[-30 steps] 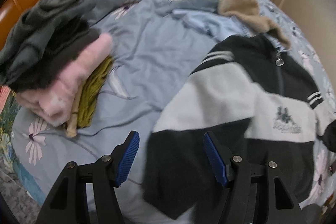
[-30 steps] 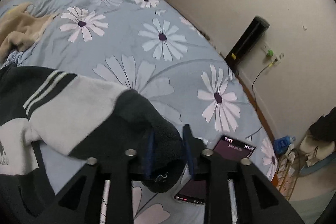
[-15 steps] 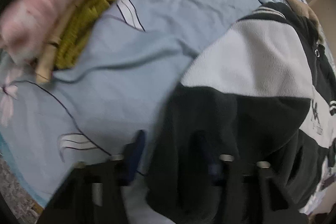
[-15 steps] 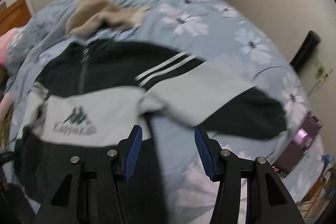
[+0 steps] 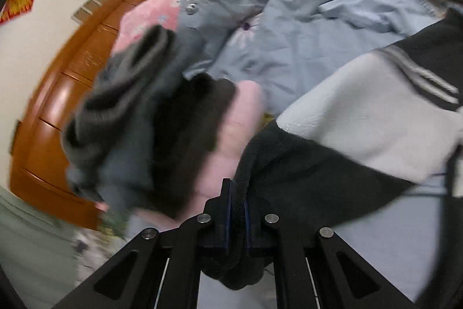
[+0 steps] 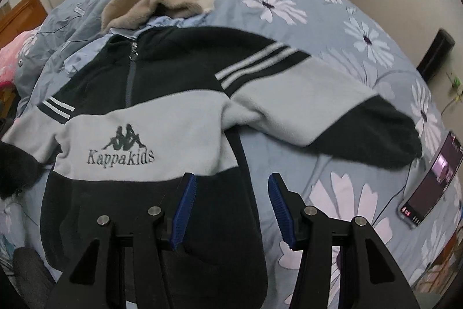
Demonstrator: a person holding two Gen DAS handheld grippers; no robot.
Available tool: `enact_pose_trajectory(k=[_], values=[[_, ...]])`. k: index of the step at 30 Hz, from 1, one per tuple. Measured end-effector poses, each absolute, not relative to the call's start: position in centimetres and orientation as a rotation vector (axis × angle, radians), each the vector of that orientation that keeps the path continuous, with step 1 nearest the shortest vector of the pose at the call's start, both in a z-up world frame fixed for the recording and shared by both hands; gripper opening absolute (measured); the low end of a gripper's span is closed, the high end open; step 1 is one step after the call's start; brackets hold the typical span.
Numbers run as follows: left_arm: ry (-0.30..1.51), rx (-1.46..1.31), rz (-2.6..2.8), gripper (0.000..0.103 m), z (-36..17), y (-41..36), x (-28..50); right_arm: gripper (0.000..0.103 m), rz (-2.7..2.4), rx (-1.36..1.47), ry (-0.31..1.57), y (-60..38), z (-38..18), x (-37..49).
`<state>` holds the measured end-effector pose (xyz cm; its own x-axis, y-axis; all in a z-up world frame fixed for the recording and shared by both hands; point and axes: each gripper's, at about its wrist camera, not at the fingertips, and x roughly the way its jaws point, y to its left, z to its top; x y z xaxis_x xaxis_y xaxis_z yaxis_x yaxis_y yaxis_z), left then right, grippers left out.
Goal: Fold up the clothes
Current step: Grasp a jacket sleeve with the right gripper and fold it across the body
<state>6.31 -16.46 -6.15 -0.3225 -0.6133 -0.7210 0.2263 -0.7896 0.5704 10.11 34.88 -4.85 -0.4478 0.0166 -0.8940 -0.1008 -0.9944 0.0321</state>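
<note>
A: Viewing left wrist: how many garments are held?
B: One. The left hand-held gripper [image 5: 236, 210] pinches the fleece jacket [image 5: 361, 118] cuff; folded pile [image 5: 150, 118] beside.
A: Right wrist?
B: Right hand-held gripper [image 6: 231, 207] gapes empty above one jacket spread on the bed [image 6: 332, 19]; one phone [image 6: 431, 181].

On my left, a stack of folded clothes [image 5: 150, 118] crowds close, with the wooden headboard [image 5: 58, 94] behind it, so little room there. To my right, open bedspread [image 6: 341, 193] lies between the fleece jacket [image 6: 150, 135] hem and its spread sleeve [image 6: 332, 112]. A phone [image 6: 428, 187] sits near the bed edge; a tan garment [image 6: 150, 2] blocks the far side.
</note>
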Motion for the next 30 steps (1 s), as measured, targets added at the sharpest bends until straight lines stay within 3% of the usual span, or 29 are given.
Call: enact_pose_trajectory(k=[2, 10, 14, 18, 24, 30], values=[[-0.532, 1.408, -2.118, 0.008, -5.7, -17.0, 5.5, 0.053, 2.603, -1.623, 0.149, 35.2, -5.3, 10.2], [0.099, 1.623, -2.556, 0.007, 4.5, -13.2, 2.5, 0.053, 2.622, -1.608, 0.235, 37.0, -6.0, 9.8], [0.157, 1.727, -2.754, 0.007, 7.7, -6.6, -0.2, 0.053, 2.615, -1.612, 0.306, 38.1, -6.9, 9.6], [0.26, 1.918, -2.816, 0.007, 7.1, 1.8, -4.0, 0.053, 2.595, -1.613, 0.392, 39.6, -7.8, 9.7], [0.228, 2.147, -2.721, 0.007, 0.4, 12.9, -8.8, 0.053, 2.558, -1.614, 0.469, 41.5, -8.8, 9.9], [0.166, 2.213, -2.69, 0.01, -6.0, 18.1, -10.0, 0.053, 2.522, -1.633, 0.494, 42.7, -9.7, 10.0]])
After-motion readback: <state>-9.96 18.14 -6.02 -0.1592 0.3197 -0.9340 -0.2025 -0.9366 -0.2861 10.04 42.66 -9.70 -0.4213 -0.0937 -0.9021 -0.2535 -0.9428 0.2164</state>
